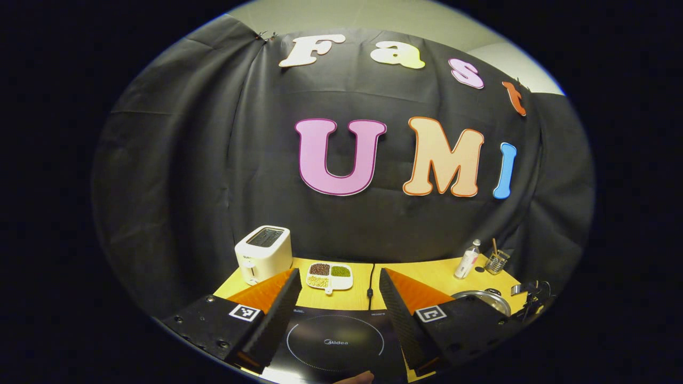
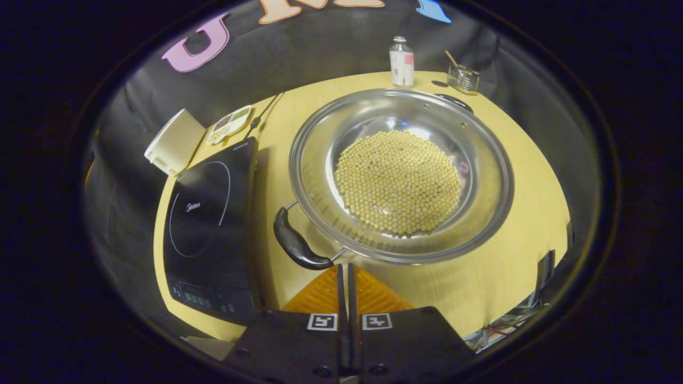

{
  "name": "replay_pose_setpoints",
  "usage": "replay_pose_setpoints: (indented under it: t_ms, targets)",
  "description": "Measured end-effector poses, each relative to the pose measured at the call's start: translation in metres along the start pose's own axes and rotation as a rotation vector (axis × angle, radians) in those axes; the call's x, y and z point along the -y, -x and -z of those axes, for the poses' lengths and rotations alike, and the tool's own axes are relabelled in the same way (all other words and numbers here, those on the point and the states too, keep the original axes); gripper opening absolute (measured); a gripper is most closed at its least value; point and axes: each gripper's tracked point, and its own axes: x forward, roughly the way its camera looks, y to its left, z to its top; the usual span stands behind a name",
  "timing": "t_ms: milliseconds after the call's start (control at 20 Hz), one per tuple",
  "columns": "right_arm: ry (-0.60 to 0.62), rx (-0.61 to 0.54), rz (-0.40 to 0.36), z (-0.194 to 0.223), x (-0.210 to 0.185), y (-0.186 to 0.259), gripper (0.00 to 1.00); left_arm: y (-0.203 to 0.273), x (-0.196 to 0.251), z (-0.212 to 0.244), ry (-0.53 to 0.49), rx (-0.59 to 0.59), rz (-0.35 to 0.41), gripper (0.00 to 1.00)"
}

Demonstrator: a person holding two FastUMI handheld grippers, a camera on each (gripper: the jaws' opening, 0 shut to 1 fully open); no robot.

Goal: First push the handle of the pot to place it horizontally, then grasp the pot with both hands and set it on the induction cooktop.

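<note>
A wide steel pot [image 2: 320,133] filled with pale yellow beans [image 2: 397,181] stands on the yellow table in the right gripper view. Its near black handle [image 2: 296,242] points toward the lower left; the far handle [image 2: 453,101] sits at the back rim. My right gripper [image 2: 347,266] is shut with nothing in it, its tips just right of the near handle's end. The black induction cooktop [image 2: 208,213] lies left of the pot. In the left gripper view my left gripper [image 1: 339,273] hangs open above the cooktop [image 1: 335,341], with the pot's rim [image 1: 483,298] off to its right.
A white toaster [image 1: 264,253] and a divided dish of beans [image 1: 330,276] stand behind the cooktop, whose cable [image 1: 370,282] runs to the back. A small bottle [image 2: 401,63] and a wire holder [image 2: 463,77] stand behind the pot. The table's edge curves close to the right of the pot.
</note>
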Motion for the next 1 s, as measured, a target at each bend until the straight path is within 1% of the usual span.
replay_pose_setpoints:
  t_ms: [50,100,200,250,300,350,400,450,500,550,650,700,850,950,1000]
  targets:
    - [-0.003,-0.001,-0.003,-0.001,-0.003,-0.001,0.03,0.000,-0.003,0.000,-0.005,0.001,-0.004,0.90]
    - [-0.008,-0.005,-0.004,-0.004,-0.006,-0.003,0.00,0.000,-0.005,-0.001,-0.009,0.002,-0.011,0.90]
    - [-0.026,-0.001,-0.016,-0.011,-0.015,-0.006,0.00,0.000,-0.005,-0.001,-0.002,0.002,-0.008,0.90]
    - [-0.035,0.001,-0.023,-0.014,-0.020,-0.008,0.03,0.001,-0.004,0.000,-0.001,-0.001,-0.003,0.90]
    - [-0.042,0.001,-0.029,-0.017,-0.023,-0.010,0.00,0.001,-0.004,0.001,-0.007,-0.002,-0.002,0.90]
    - [-0.047,0.000,-0.035,-0.019,-0.027,-0.013,0.03,0.001,-0.006,0.000,-0.015,0.001,-0.007,0.90]
    - [-0.051,-0.001,-0.039,-0.023,-0.030,-0.014,0.03,0.003,-0.009,-0.002,-0.018,0.008,-0.013,0.90]
    - [-0.055,-0.001,-0.042,-0.025,-0.033,-0.017,0.00,0.004,-0.010,-0.003,-0.020,0.009,-0.017,0.90]
    - [-0.057,0.005,-0.043,-0.030,-0.035,-0.019,0.00,0.004,-0.010,-0.001,-0.020,0.004,-0.017,0.90]
    - [-0.062,0.010,-0.045,-0.034,-0.037,-0.021,0.03,0.005,-0.011,0.000,-0.018,0.000,-0.018,0.90]
    - [-0.081,0.007,-0.061,-0.040,-0.044,-0.024,0.02,0.007,-0.011,0.000,-0.020,-0.002,-0.022,0.90]
    - [-0.090,0.006,-0.068,-0.042,-0.047,-0.026,0.00,0.008,-0.011,0.002,-0.026,-0.004,-0.025,0.90]
    - [-0.103,-0.004,-0.084,-0.045,-0.053,-0.026,0.03,0.010,-0.010,-0.002,-0.039,0.000,-0.030,0.90]
    - [-0.109,0.002,-0.093,-0.047,-0.051,-0.021,0.03,0.013,-0.004,-0.004,-0.046,0.002,-0.023,0.90]
    - [-0.114,0.011,-0.099,-0.050,-0.050,-0.017,0.00,0.014,0.000,-0.004,-0.046,0.000,-0.013,0.89]
